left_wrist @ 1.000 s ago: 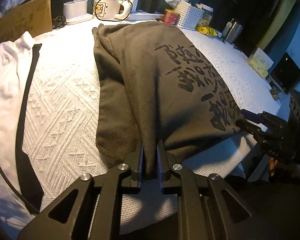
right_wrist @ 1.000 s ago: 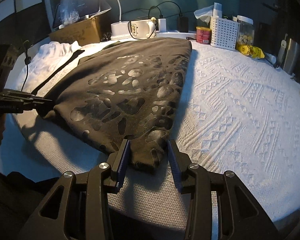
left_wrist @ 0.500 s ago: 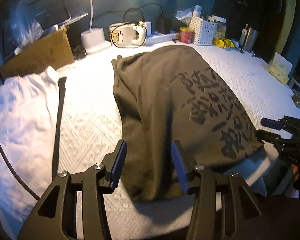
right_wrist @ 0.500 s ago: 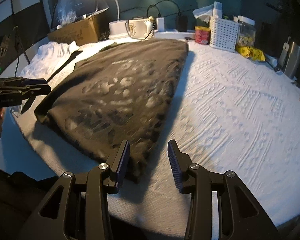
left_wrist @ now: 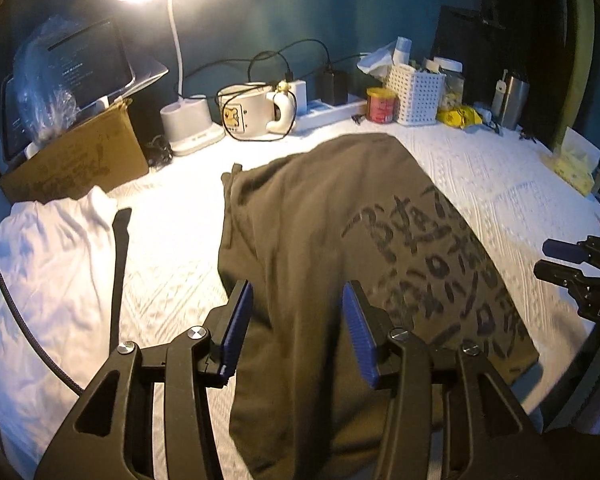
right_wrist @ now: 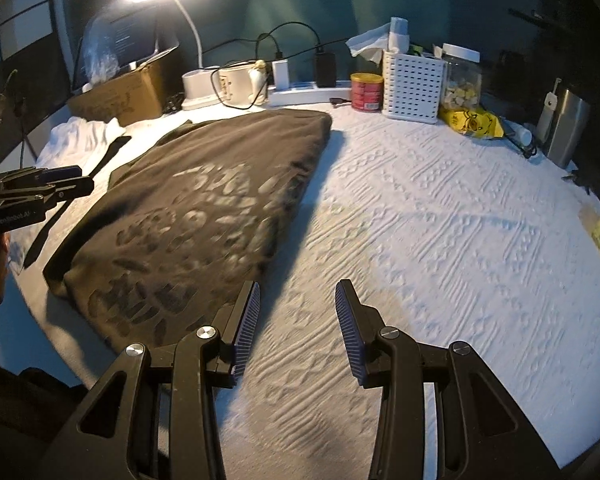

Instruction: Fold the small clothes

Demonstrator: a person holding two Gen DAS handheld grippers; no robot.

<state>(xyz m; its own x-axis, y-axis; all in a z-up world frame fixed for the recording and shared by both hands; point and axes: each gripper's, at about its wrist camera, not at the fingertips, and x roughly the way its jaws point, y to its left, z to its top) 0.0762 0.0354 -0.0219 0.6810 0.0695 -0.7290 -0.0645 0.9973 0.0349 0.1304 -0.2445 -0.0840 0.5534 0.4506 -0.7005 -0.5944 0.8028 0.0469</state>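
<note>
The left gripper (left_wrist: 298, 328) stands with its jaws parted and nothing clamped; the dark printed garment (left_wrist: 340, 248) shows between the blue pads but lies flat below them, not pinched. The right gripper (right_wrist: 296, 328) is likewise parted and empty, its jaws framing only the bare white textured cover (right_wrist: 440, 220) just off the garment's near right corner. Both tools hang above the near edge of the bed, tilted downward, which suits a release: the cloth needs no hold once its fold lies flat.

The garment lies as a long folded strip running from the near edge toward the far edge, print upward, its right side a straight fold line. Judging by that shape, the lengthwise fold is done and a crosswise fold is left, so the near hem is the likely place to grip.

A white garment (left_wrist: 52, 264) with a dark strip lies at the left edge, well apart, probably waiting its turn. Along the far edge stand a cardboard box (left_wrist: 76, 160), a mug (left_wrist: 252, 112) and a white basket (right_wrist: 412, 84), clear of the working area.
</note>
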